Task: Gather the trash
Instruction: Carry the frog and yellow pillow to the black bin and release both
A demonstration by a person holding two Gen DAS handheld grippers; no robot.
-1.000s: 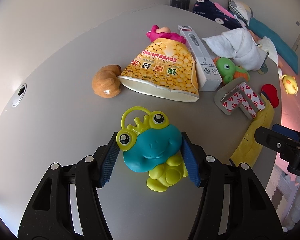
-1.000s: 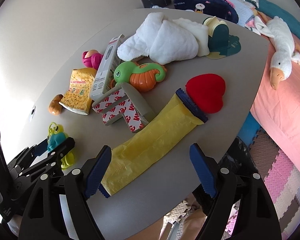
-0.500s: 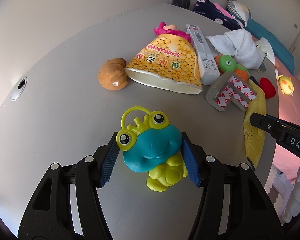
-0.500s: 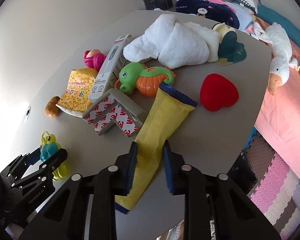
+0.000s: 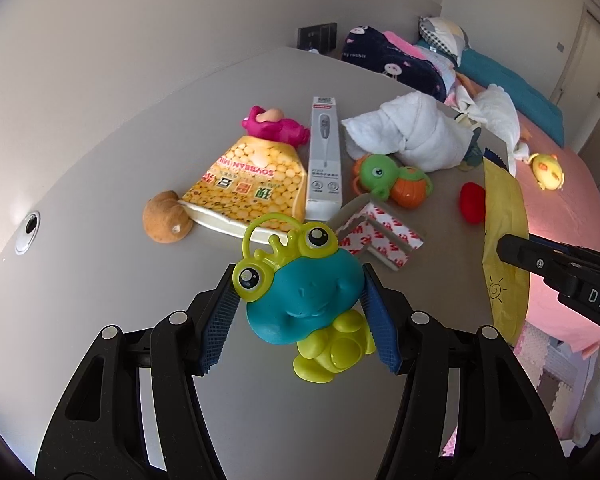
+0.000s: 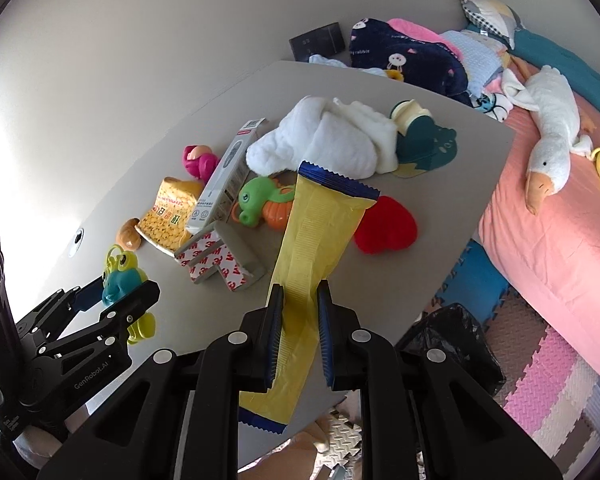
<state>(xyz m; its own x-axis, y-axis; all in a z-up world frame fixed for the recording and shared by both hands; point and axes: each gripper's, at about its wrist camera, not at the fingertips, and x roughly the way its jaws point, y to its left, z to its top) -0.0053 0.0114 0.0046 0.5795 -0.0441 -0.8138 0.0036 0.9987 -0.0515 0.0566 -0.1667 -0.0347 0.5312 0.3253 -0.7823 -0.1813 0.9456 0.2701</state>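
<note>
My left gripper (image 5: 298, 316) is shut on a blue-and-green frog toy (image 5: 300, 296) and holds it above the grey table (image 5: 100, 168). My right gripper (image 6: 300, 332) is shut on a long yellow wrapper (image 6: 316, 240) with blue ends, lifted off the table and pointing up; the wrapper also shows in the left wrist view (image 5: 502, 232). A yellow soybean milk packet (image 5: 252, 180), a white thermometer box (image 5: 324, 156) and a 3M tape piece (image 5: 380, 236) lie on the table.
A brown plush (image 5: 166, 220), a pink toy (image 5: 274, 126), a green seahorse toy (image 5: 388, 178), a red heart (image 6: 386, 226) and a white towel (image 6: 324, 144) lie on the table. A black trash bag (image 6: 452, 344) stands on the floor by the table edge. A pink bed (image 6: 560, 220) is at the right.
My right gripper closed on the yellow wrapper and lifted it off the table. My left gripper raised the frog toy higher.
</note>
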